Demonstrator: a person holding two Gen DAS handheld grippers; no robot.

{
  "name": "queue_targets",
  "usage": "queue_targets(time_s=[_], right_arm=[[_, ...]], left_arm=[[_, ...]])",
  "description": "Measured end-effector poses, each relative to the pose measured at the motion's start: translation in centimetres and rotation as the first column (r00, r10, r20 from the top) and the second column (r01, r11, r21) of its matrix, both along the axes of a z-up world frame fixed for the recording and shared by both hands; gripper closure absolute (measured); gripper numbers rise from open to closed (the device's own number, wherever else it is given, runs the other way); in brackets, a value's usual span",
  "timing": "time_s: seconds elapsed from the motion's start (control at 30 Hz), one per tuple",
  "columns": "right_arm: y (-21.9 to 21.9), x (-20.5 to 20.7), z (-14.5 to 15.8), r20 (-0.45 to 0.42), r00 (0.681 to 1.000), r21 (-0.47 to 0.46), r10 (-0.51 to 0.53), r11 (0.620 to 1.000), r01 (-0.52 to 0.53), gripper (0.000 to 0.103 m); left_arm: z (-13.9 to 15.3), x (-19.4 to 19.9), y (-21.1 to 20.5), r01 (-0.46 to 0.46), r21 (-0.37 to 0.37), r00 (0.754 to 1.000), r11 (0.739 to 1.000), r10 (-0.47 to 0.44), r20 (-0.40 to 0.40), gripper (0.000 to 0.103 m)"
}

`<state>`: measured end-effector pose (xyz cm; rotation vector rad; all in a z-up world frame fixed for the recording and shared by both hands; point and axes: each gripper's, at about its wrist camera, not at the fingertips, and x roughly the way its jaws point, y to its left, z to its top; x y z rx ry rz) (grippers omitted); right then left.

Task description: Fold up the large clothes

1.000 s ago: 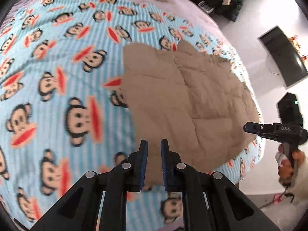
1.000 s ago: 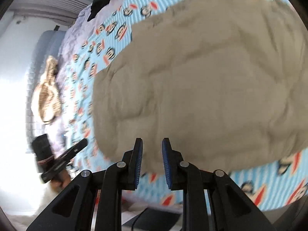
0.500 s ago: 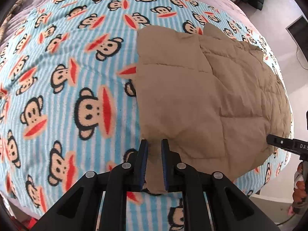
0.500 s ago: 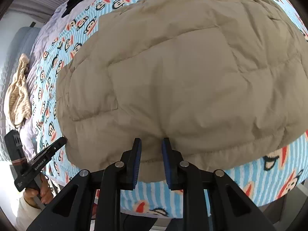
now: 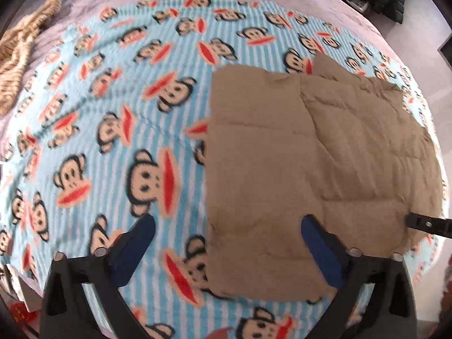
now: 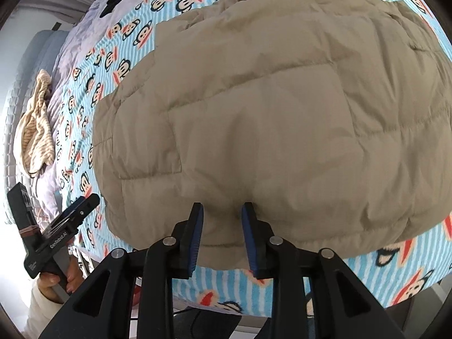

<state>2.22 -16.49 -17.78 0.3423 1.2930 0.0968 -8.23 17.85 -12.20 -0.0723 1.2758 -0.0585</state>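
Padded tan jacket [image 5: 310, 175], folded and lying flat on the monkey-print blanket [image 5: 113, 130] of the bed, right of centre in the left-wrist view and filling most of the right-wrist view.

My left tool [image 5: 226, 234] is opening, its jaws spread wide. The jacket's near left corner lies below and between them, and neither pad presses it.

My right tool [image 6: 223, 223] is also opening. A pinch of the near hem still bulges between its pads, which look to be touching the fabric lightly, so I judge the grip is just being let go.

To do this step well, I would let both hems drop fully before lifting away, so that the fold keeps its line, then press the puffy layers flat.

The jacket's near hem lies close to the bed edge at the bottom of the right-wrist view, with little margin there. Open blanket spreads across the left half of the left-wrist view. A striped garment [image 5: 22, 56] sits well apart, upper left.
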Motion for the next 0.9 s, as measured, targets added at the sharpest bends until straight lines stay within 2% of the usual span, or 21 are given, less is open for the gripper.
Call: queue_targets(time_s=[0.1, 0.17, 0.3, 0.37, 0.4, 0.47, 0.57, 0.7, 0.83, 0.87, 0.9], right_arm=[[-0.4, 0.1, 0.0, 0.004, 1.0, -0.005, 0.007, 1.0, -0.007, 0.054], [-0.5, 0.1, -0.2, 0.006, 1.0, -0.002, 0.002, 1.0, -0.002, 0.042], [-0.8, 0.1, -1.0, -0.002, 1.0, 0.006, -0.008, 1.0, 0.008, 0.041], [-0.8, 0.2, -1.2, -0.005, 1.0, 0.004, -0.01, 1.0, 0.01, 0.041], [-0.8, 0.2, -1.3, -0.006, 1.0, 0.004, -0.01, 1.0, 0.01, 0.04], [-0.8, 0.2, -1.5, -0.008, 1.0, 0.002, -0.009, 1.0, 0.009, 0.04], [-0.9, 0.3, -1.7, -0.01, 1.0, 0.006, -0.007, 1.0, 0.008, 0.04], [-1.0, 0.4, -1.9, -0.01, 1.0, 0.015, -0.005, 1.0, 0.005, 0.04], [-1.0, 0.6, -2.1, -0.009, 1.0, 0.01, 0.0, 1.0, 0.0, 0.038], [-1.0, 0.6, -2.1, -0.007, 1.0, 0.008, 0.002, 1.0, -0.002, 0.037], [-1.0, 0.7, -2.1, -0.007, 1.0, 0.007, 0.003, 1.0, -0.003, 0.037]], left_arm=[[-0.6, 1.0, 0.1, 0.016, 0.004, 1.0, 1.0, -0.016, 0.0, 0.0], [-1.4, 1.8, 0.5, 0.028, -0.024, 1.0, 0.999, -0.028, -0.01, 0.0], [-3.6, 3.7, 1.7, 0.036, -0.108, 0.998, 0.993, -0.04, -0.042, 0.0], [-4.9, 4.5, 2.1, 0.06, -0.187, 0.995, 0.981, -0.073, -0.066, 0.0], [-5.4, 4.8, 2.1, 0.077, -0.222, 0.993, 0.972, -0.096, -0.074, 0.0], [-6.3, 5.2, 1.8, 0.125, -0.325, 0.982, 0.937, -0.163, -0.091, 0.0], [-7.8, 5.7, 0.8, 0.167, -0.476, 0.958, 0.864, -0.256, -0.13, 0.0], [-9.3, 6.7, -1.8, 0.215, -0.518, 0.936, 0.828, -0.327, -0.134, 0.0], [-10.2, 7.8, -3.0, 0.196, -0.556, 0.934, 0.808, -0.326, -0.145, 0.0], [-10.3, 7.9, -3.1, 0.188, -0.56, 0.935, 0.807, -0.321, -0.15, 0.002], [-10.1, 8.0, -3.1, 0.19, -0.562, 0.936, 0.805, -0.322, -0.145, 0.025]])
